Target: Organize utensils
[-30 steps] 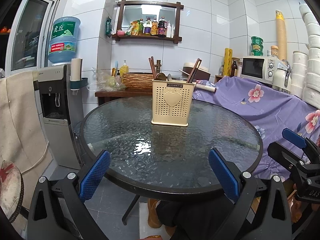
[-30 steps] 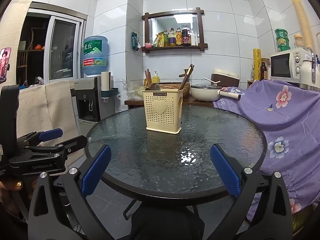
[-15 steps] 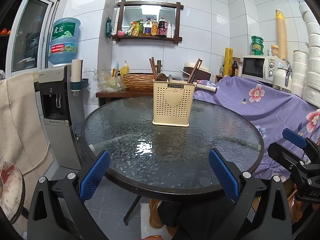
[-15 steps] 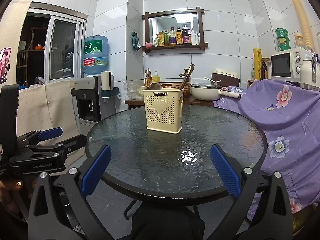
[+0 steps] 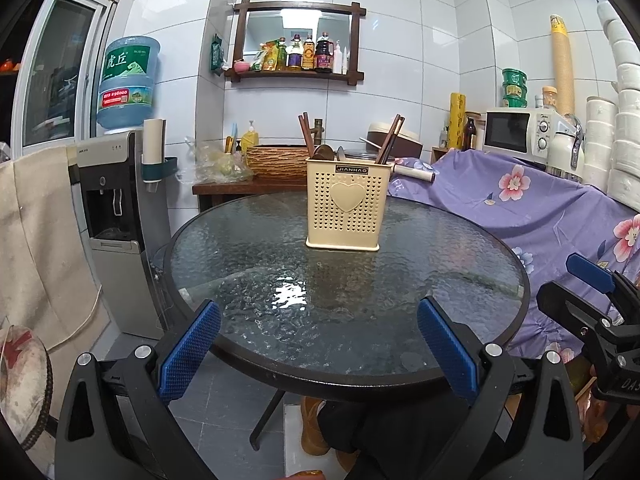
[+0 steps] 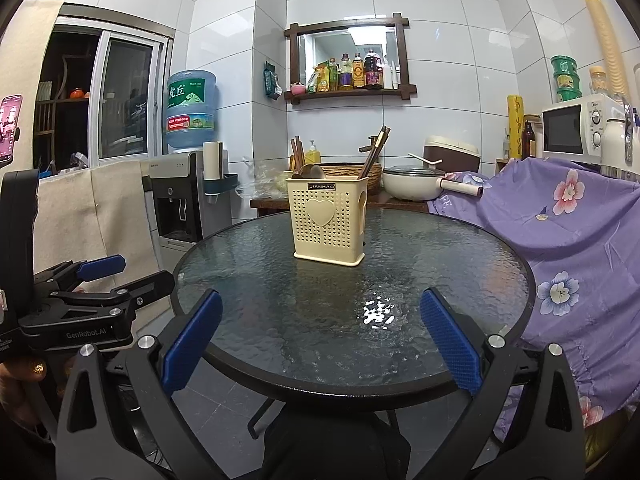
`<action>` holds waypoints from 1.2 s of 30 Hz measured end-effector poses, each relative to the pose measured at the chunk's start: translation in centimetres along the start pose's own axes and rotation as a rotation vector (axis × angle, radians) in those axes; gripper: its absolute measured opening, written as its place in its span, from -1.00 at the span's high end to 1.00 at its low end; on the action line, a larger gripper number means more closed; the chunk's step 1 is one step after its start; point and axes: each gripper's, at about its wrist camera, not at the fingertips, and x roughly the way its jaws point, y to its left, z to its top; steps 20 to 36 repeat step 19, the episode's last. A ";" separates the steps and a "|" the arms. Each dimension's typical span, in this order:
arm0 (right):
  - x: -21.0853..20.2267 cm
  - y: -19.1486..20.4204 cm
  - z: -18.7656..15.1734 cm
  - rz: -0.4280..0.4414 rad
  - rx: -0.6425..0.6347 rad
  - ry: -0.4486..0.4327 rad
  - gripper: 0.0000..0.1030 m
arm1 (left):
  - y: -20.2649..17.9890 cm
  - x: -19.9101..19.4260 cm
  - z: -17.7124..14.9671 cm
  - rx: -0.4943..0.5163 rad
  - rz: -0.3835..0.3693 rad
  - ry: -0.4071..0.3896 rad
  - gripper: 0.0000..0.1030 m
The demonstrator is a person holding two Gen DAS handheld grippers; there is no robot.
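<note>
A: Where is the cream perforated plastic utensil holder with the heart emblem [image 5: 344,204] found?

B: It is seen standing upright on the round textured-glass counter with the dark rim [image 5: 400,312], past its middle on the far side. Dark wooden chopsticks [image 5: 390,140] and a wooden spoon [image 6: 310,171] are seen poking out of its top, the chopsticks tilted outward at both ends.

A: How are the tools held?

B: The left tool [image 5: 318,344] is held above the near edge of the counter with its blue-padded fingers [image 5: 188,350] spread wide apart; nothing is gripped between them. The right tool [image 6: 320,340] is held likewise, jaws wide and empty, also well short of the holder. In the right wrist view the left tool is seen at the left, off the counter's edge.

A: What is seen around the counter?

B: A purple floral cloth [image 6: 560,216] is draped on the right, and a water dispenser with a blue bottle [image 5: 124,80] stands on the left.
</note>
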 end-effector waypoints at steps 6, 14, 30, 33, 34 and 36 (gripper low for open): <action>0.1 -0.2 -0.1 -0.003 0.002 0.003 -0.89 | 0.0 -0.2 -0.1 0.001 0.002 -0.011 -0.88; 0.2 -0.4 -0.1 -0.002 0.006 0.005 -0.89 | -0.1 -0.4 -0.1 0.015 0.024 -0.015 -0.88; 0.1 -0.6 -0.1 0.000 0.007 0.006 -0.89 | -0.2 -0.3 0.0 0.009 0.015 -0.008 -0.88; 0.1 -0.6 -0.1 0.000 0.007 0.006 -0.89 | -0.2 -0.3 0.0 0.009 0.015 -0.008 -0.88; 0.1 -0.6 -0.1 0.000 0.007 0.006 -0.89 | -0.2 -0.3 0.0 0.009 0.015 -0.008 -0.88; 0.1 -0.6 -0.1 0.000 0.007 0.006 -0.89 | -0.2 -0.3 0.0 0.009 0.015 -0.008 -0.88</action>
